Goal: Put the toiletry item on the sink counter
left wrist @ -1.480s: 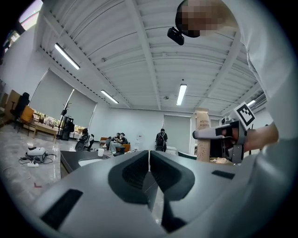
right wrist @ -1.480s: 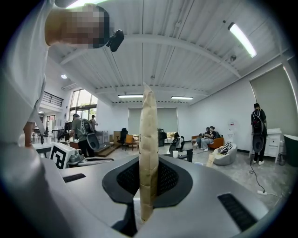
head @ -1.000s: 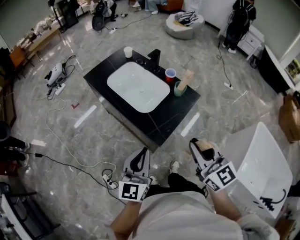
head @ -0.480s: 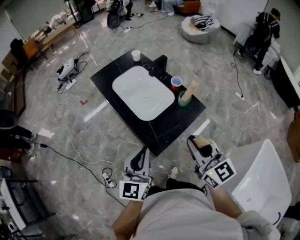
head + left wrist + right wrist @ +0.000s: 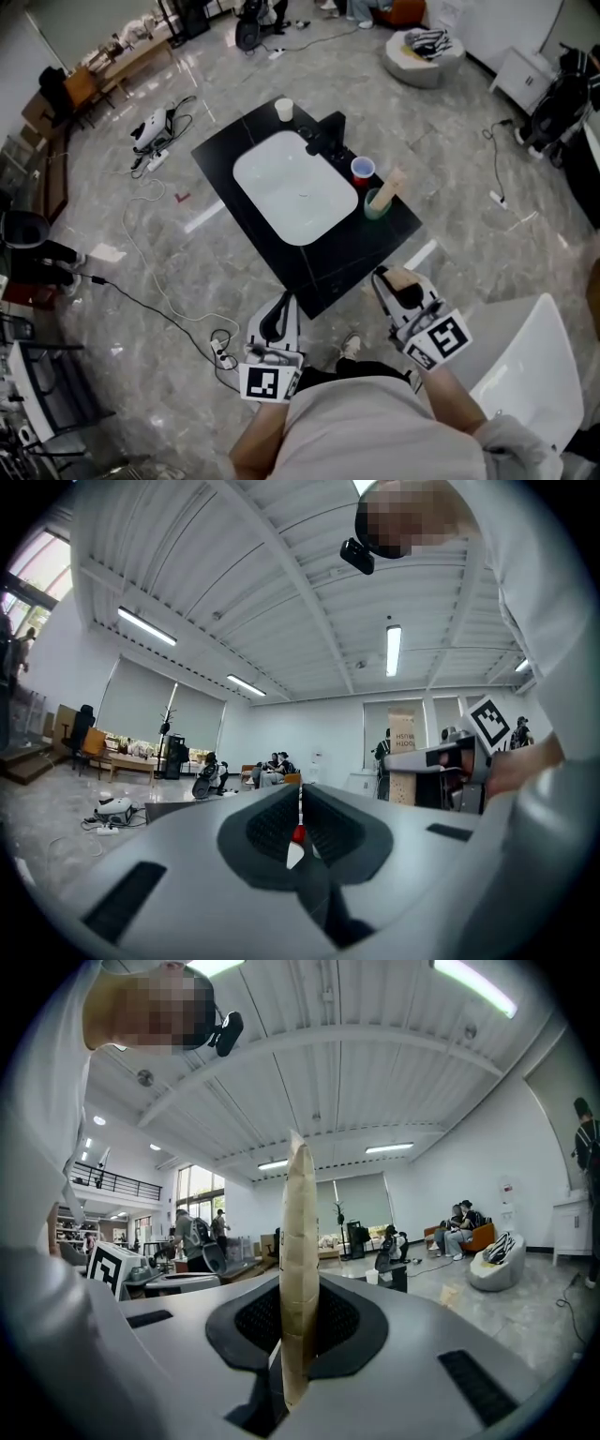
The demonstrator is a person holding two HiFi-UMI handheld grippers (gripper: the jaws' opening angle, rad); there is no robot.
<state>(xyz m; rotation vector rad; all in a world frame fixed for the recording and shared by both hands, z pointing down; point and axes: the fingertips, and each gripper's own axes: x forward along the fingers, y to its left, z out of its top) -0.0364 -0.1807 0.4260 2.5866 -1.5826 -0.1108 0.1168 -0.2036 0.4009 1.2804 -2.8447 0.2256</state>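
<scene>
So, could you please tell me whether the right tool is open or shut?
Shut, on the tan toiletry item: the right tool clamps it edge-on in the right gripper view.

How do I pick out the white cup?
Find the black sink counter in mid-floor, with its white basin. The white cup stands alone at the counter's far corner, left of the black faucet; the red cup and green cup sit together on the faucet's other side.

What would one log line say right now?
right gripper: shut on toothbrush box | left gripper: shut, empty | sink counter: ahead, not reached
</scene>
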